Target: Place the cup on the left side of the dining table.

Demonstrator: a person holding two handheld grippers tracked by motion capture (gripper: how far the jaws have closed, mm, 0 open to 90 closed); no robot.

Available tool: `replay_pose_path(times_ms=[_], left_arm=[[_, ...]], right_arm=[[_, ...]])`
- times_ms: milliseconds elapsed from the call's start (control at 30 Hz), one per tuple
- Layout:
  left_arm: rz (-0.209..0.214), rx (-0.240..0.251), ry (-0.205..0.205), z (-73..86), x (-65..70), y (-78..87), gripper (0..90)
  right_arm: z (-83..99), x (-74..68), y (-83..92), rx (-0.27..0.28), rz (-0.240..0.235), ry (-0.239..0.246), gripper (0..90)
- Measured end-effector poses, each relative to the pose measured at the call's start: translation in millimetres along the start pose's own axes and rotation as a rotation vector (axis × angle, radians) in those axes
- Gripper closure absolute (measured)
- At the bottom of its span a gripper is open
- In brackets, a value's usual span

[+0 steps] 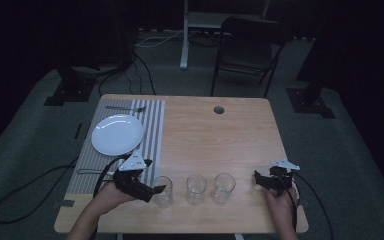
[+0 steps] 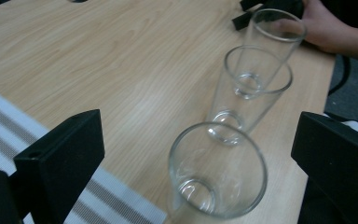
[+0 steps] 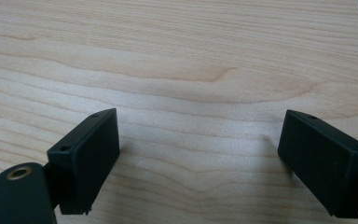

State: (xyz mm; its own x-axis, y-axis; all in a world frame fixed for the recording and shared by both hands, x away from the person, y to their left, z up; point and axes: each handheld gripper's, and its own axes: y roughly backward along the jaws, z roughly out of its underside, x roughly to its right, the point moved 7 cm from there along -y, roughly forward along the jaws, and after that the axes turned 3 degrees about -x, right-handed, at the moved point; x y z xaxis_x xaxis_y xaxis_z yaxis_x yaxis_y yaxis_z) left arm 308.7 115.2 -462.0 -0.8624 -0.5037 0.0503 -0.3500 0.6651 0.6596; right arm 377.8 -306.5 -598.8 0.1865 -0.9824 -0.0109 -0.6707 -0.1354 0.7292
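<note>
High view first: three clear drinking glasses stand in a row along the near edge of the wooden table [image 1: 240,125], and the left gripper [image 1: 156,190] is right up against the nearest glass [image 1: 163,191], the leftmost of the row. Left gripper view confirms it: jaws spread wide, released, with that nearest glass [image 2: 216,175] sitting upright between them and nothing clamped yet. Beyond it line up the middle glass [image 2: 251,88] and the far glass [image 2: 276,35], all empty, all upright.

Over on the other side, the right gripper [image 1: 260,181] rests low by the table's right edge, well apart from the far glass [image 1: 223,188]. Right gripper view shows its jaws parted over bare wood, holding nothing.

At the far left, the place setting looks partly laid: a white plate [image 1: 117,134] on the striped placemat [image 1: 152,120], a fork [image 1: 125,108] beyond the plate, and what seems to be another utensil [image 1: 87,171] on the near side.

My read: early days for the glasses. None has left the row; the grasp on the first one is lined up but not closed, so squeezing, lifting and placing all remain.
</note>
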Motion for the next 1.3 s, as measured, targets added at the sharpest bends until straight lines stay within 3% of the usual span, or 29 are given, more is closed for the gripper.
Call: replay_pose_path(times_ms=[400, 700, 1000, 1300], left_arm=[[0.022, -0.089, -0.078, -18.3, 13.2, -20.6, 4.7], [0.042, -0.119, -0.104, -31.5, 21.7, -34.1, 4.7], [0.064, -0.216, -0.145, -37.7, 30.4, -53.9, 4.7], [0.077, -0.274, -0.181, -45.5, 41.0, -69.2, 4.7]], right_arm=[[0.0, 0.0, -0.1, 0.001, 0.0, 0.0, 12.2], [0.0, 0.0, -0.1, 0.001, 0.0, 0.0, 12.2], [-0.1, -0.1, -0.1, 0.001, 0.0, -0.001, 12.2], [-0.1, -0.1, -0.1, 0.001, 0.0, -0.001, 12.2]])
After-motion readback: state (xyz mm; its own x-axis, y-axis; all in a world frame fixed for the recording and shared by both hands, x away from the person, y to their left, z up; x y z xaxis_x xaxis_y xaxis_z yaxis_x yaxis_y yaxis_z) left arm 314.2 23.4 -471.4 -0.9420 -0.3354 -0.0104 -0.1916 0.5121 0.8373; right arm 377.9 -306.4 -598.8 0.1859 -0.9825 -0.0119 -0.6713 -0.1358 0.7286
